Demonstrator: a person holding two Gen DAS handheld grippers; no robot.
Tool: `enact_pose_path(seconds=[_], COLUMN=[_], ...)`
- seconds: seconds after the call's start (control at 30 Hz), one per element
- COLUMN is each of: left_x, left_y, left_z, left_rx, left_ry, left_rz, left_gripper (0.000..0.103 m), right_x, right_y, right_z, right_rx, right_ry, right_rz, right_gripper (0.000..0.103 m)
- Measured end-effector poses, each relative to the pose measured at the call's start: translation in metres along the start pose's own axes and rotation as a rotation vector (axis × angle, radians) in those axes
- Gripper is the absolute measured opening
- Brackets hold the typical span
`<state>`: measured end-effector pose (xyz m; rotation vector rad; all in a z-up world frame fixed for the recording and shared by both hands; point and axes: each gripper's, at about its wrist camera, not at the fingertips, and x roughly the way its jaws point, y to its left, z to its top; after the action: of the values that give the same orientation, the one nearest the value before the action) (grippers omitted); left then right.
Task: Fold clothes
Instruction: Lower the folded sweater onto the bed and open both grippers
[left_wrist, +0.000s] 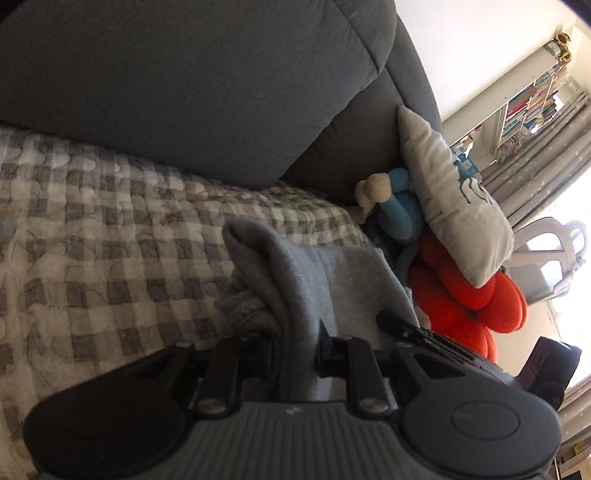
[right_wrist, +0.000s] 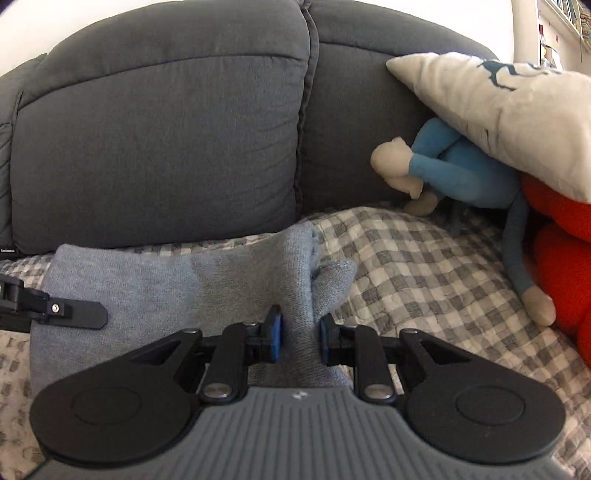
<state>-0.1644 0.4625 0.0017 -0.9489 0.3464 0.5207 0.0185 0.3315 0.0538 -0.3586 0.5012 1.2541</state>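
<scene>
Mid-fold: grey garment (right_wrist: 155, 288) on checked quilt (right_wrist: 424, 266) of sofa (right_wrist: 166, 140). Left hand-held gripper (left_wrist: 295, 350) clenched on raised fold; right hand-held gripper (right_wrist: 300, 338) pinching bunched edge. Next, likely: carry held edge across, lay flat, release.

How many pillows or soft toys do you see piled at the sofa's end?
3: a white pillow on top, a blue doll beneath it, and a red plush beside the doll. More may be hidden underneath.
</scene>
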Motion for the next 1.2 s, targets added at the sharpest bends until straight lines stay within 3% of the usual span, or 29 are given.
enact_pose_path(seconds=[0.2, 0.37, 0.47, 0.6, 0.67, 0.73, 0.8, 0.87, 0.97, 1.0, 1.03, 1.07, 1.2], left_x=[0.001, 0.002, 0.001, 0.022, 0.028, 0.023, 0.014, 0.003, -0.013, -0.017, -0.021, -0.025, -0.017], left_y=[0.008, 0.013, 0.011, 0.03, 0.041, 0.045, 0.042, 0.038, 0.026, 0.019, 0.012, 0.005, -0.005], left_z=[0.007, 0.016, 0.019, 0.017, 0.019, 0.024, 0.028, 0.033, 0.033, 0.031, 0.028, 0.026, 0.011], left_rx=[0.004, -0.029, 0.009, -0.019, -0.043, -0.054, -0.037, -0.029, 0.004, 0.034, 0.063, 0.092, 0.18], left_ry=[-0.012, -0.037, -0.092, -0.049, -0.035, -0.043, -0.064, -0.085, -0.127, -0.147, -0.166, -0.185, -0.169], left_rz=[-0.003, -0.005, -0.006, 0.087, 0.114, 0.094, 0.091, 0.095, 0.116, 0.124, 0.132, 0.139, 0.166], left_gripper=[0.02, 0.02, 0.02, 0.023, 0.027, 0.029, 0.028, 0.029, 0.031, 0.033, 0.034, 0.036, 0.046], right_x=[0.022, 0.032, 0.035, 0.067, 0.078, 0.07, 0.052, 0.033, 0.005, -0.002, -0.006, -0.004, 0.02], right_y=[-0.005, 0.006, 0.011, 0.006, 0.006, 0.003, -0.008, -0.019, -0.02, -0.016, -0.011, -0.003, 0.017], right_z=[-0.007, 0.019, 0.032, 0.03, 0.024, 0.018, 0.017, 0.018, 0.013, 0.011, 0.01, 0.008, -0.008], right_rx=[0.036, -0.007, -0.017, -0.02, -0.025, 0.006, 0.089, 0.168, 0.182, 0.17, 0.15, 0.117, 0.066], right_ry=[-0.005, -0.025, -0.057, 0.051, 0.079, 0.008, -0.055, -0.092, -0.138, -0.145, -0.141, -0.114, 0.011], right_rz=[0.015, 0.022, 0.033, -0.034, -0.083, -0.124, -0.136, -0.13, -0.03, -0.006, 0.012, 0.015, -0.003], right_gripper=[0.023, 0.023, 0.023, 0.023, 0.033, 0.047, 0.05, 0.05, 0.049, 0.047, 0.039, 0.03, 0.028])
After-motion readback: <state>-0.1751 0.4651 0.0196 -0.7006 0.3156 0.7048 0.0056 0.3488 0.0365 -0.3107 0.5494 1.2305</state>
